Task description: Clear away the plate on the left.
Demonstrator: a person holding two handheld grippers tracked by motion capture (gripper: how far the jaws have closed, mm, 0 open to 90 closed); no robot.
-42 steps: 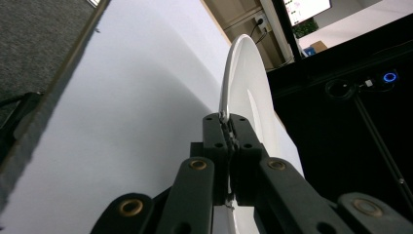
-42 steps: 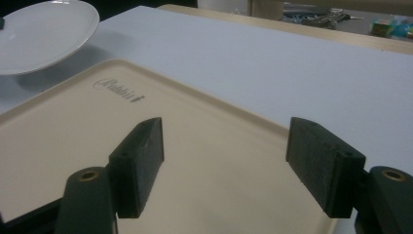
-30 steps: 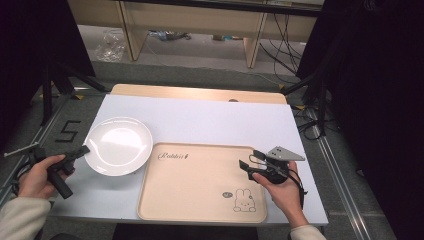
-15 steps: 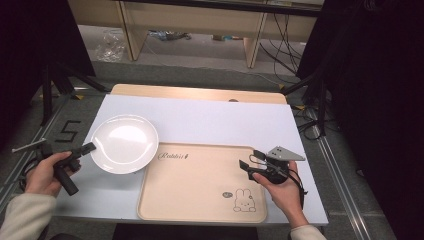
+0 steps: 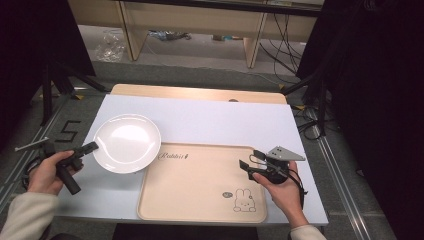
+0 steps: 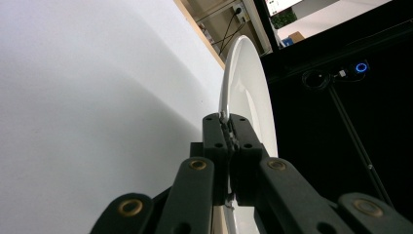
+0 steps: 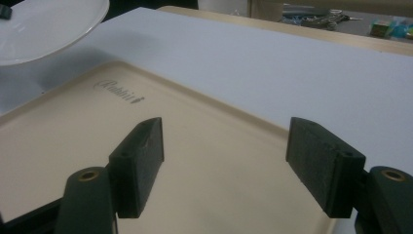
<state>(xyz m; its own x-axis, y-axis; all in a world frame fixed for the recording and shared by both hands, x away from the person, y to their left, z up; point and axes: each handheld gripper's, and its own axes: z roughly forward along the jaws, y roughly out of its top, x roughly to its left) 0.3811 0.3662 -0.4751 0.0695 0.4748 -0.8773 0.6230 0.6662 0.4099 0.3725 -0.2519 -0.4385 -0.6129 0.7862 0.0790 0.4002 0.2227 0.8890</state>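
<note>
Plate [image 5: 127, 143] sits clamped by its near-left rim in the left gripper [image 5: 90, 148], lifted beside the tray [image 5: 200, 200], which lies to its right. Right gripper [image 5: 248, 164] hovers wide, empty, over the tray's right edge.

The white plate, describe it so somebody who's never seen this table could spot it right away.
Start at the white table and find the beige tray with the rabbit drawing at the near edge. Just past the tray's far left corner is the white plate, its rim pinched by the left gripper. It is the one round, glossy thing there, plain and empty.
</note>
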